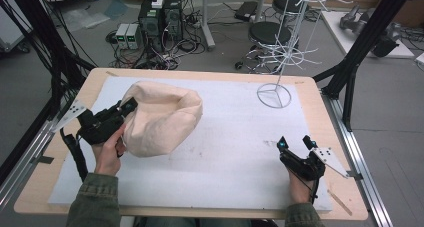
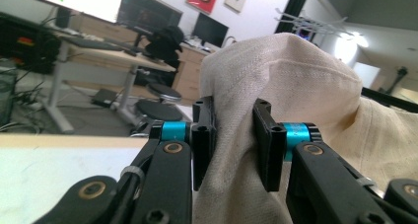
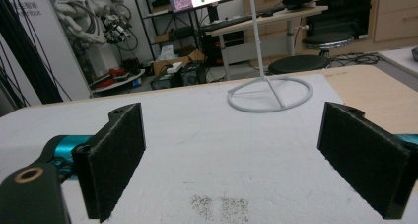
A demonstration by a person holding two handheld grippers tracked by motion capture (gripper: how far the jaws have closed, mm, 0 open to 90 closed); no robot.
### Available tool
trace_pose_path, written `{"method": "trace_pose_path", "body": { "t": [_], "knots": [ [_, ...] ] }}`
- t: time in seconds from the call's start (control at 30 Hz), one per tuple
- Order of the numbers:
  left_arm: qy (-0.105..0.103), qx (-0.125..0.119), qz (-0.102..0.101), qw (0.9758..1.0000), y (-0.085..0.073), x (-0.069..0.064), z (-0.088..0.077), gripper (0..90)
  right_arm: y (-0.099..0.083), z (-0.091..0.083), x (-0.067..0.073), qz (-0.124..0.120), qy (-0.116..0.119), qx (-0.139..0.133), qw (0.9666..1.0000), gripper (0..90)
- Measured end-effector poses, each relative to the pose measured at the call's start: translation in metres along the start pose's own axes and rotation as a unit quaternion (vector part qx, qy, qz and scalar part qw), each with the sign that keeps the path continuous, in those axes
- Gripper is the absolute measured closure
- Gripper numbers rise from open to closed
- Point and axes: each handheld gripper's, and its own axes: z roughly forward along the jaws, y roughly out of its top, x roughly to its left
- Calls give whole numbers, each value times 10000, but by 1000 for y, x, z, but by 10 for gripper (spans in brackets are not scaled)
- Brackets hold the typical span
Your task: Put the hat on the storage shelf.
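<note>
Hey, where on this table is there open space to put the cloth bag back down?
The white mat lies bare between the cloth bag and the right gripper, and from there back to the wire stand. The left side is crowded: the left gripper, shut on the cloth bag, and the hand behind it take up that edge.

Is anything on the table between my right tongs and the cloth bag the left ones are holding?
Nothing visible. The right tongs stand open over bare white mat; the cloth bag is pinched in the left tongs. The wire rack stands farther back, off that line.

even indoor light, soft shadows, slightly blurry
</note>
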Motion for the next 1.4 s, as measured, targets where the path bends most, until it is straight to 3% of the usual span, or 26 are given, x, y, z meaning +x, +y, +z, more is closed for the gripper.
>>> {"method": "trace_pose_path", "body": {
  "t": [0.23,0.37,0.67,0.87,0.97,1.4],
  "knots": [
    [-264,-80,252,9993,23,-18,30,735,0,2,-1,-21,24,-4,10000,98],
    [-309,-49,439,9985,37,-28,45,735,0,3,0,-59,31,0,10000,98],
    [-518,-287,613,9964,72,-54,78,735,0,1,0,-111,-1,-89,9999,99],
    [-716,-608,404,9948,94,-63,96,735,1,0,1,-163,11,-132,9998,98],
    [-868,-647,327,9936,103,-65,111,735,1,0,2,-130,61,-125,9998,99],
    [-1127,-831,140,9901,123,-88,184,734,2,-1,1,-83,54,-165,9998,98]
  ]
}}
